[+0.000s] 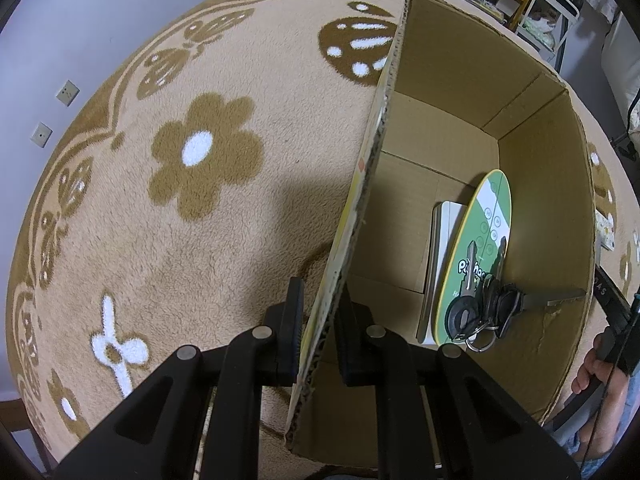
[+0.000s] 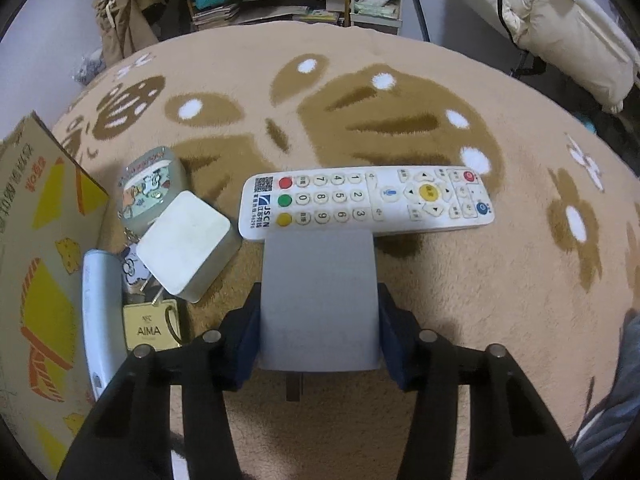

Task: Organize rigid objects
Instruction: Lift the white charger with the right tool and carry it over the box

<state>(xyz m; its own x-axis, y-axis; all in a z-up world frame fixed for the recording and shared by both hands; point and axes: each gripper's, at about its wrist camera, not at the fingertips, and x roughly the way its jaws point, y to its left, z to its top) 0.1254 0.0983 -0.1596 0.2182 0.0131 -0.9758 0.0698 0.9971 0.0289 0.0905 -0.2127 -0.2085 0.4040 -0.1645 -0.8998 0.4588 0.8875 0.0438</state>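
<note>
Keys (image 1: 476,312) left view only — remote (image 2: 366,200) right only

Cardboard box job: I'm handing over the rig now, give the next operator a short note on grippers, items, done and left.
Left gripper: shut on the box wall, steadying it.
Right gripper: closed around a grey block on the rug, not lifted.
Done: keys, green oval card and a white flat item are in the box.
Left: grey block, remote, white cube, cartoon tin, gold tag, white tube.
</note>
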